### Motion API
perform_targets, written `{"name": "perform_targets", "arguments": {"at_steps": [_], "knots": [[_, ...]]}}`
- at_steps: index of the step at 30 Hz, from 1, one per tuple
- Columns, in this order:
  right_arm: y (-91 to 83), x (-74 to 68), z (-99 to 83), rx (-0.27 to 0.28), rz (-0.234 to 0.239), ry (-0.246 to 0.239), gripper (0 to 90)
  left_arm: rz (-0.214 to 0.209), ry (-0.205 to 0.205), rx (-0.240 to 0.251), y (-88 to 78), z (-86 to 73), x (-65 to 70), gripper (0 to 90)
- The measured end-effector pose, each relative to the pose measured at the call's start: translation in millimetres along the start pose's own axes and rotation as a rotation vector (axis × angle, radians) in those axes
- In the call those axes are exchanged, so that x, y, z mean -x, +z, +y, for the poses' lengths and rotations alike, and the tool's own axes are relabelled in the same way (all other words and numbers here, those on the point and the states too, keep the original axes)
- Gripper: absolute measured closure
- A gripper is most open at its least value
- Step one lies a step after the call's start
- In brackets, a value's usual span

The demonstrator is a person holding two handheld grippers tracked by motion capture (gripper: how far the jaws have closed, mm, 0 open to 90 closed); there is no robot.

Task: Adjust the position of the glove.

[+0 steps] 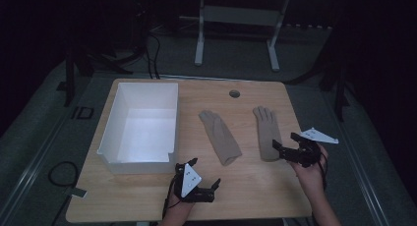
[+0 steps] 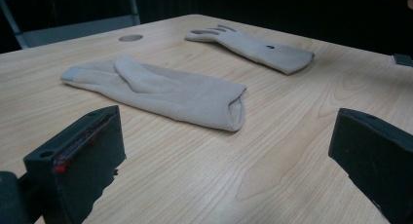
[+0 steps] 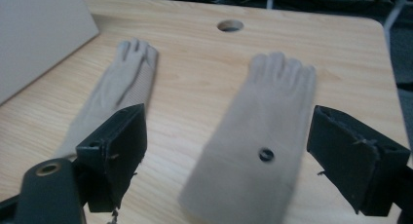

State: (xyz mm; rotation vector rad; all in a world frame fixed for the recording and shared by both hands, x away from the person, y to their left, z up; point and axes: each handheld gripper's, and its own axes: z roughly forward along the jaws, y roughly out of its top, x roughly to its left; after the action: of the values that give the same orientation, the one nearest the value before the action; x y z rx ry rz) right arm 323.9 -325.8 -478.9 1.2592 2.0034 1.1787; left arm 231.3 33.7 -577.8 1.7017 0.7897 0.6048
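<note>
Right of the white box (image 1: 140, 125) lie two limp, light gloves, the near glove (image 1: 220, 130) beside it and the far glove (image 1: 266, 131) beyond, so pinch each cuff with your spread left gripper (image 1: 204, 179) and right gripper (image 1: 284, 145).

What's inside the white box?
The white box looks empty: its bare white floor shows in the high view. The strip behind its near wall is hidden.
</note>
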Motion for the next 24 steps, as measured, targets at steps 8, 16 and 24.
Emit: {"name": "perform_targets", "arguments": {"at_steps": [8,16,24], "knots": [[24.1,-28.6,21.4,-0.053,0.057,-0.103,20.5,-0.001,-0.003,0.000,0.0,0.0,-0.3,0.1],[48.1,-54.5,31.3,-0.066,0.130,-0.138,28.3,-0.005,0.003,-0.001,-0.1,0.0,0.3,0.1],[85.6,-84.5,38.9,-0.088,0.215,-0.149,39.0,-0.003,0.000,0.006,-0.5,-0.3,0.4,0.1]]}}
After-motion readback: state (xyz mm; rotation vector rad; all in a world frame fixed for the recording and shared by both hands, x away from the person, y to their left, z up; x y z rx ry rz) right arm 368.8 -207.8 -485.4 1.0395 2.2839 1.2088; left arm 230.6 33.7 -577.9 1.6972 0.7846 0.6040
